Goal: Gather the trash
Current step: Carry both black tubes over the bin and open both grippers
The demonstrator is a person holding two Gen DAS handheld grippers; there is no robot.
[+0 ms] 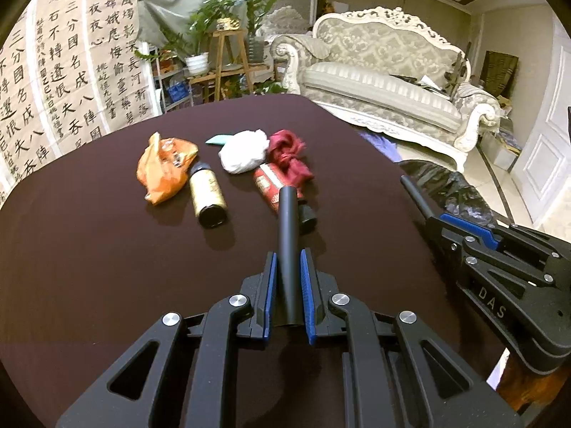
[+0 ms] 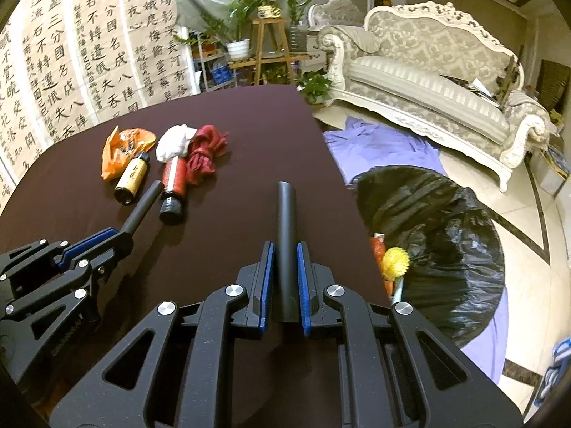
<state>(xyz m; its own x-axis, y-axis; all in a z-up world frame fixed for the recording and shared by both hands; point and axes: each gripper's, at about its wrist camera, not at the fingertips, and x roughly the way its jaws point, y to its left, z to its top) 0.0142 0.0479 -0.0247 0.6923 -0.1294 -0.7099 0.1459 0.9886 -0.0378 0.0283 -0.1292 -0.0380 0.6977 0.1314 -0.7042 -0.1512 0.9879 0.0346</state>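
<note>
A: Left wrist view?
B: Left gripper (image 1: pixel 288 192) closed, empty, above dark table (image 1: pixel 89 267); red bottle (image 1: pixel 273 187) just past its tip, gold bottle (image 1: pixel 207 196) and orange wrapper (image 1: pixel 162 167) to the left.

A: Right wrist view?
B: Right gripper (image 2: pixel 286 187) closed, empty; black trash bag (image 2: pixel 446 249) beside table edge.

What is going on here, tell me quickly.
Someone is clearing trash with two handheld grippers. The left gripper and right gripper are both shut and empty, above the dark table. Still on it: an orange wrapper, a gold bottle, a white wad, a red cloth and a red bottle. A black trash bag sits open on the floor beside the table, with some items already inside.
</note>
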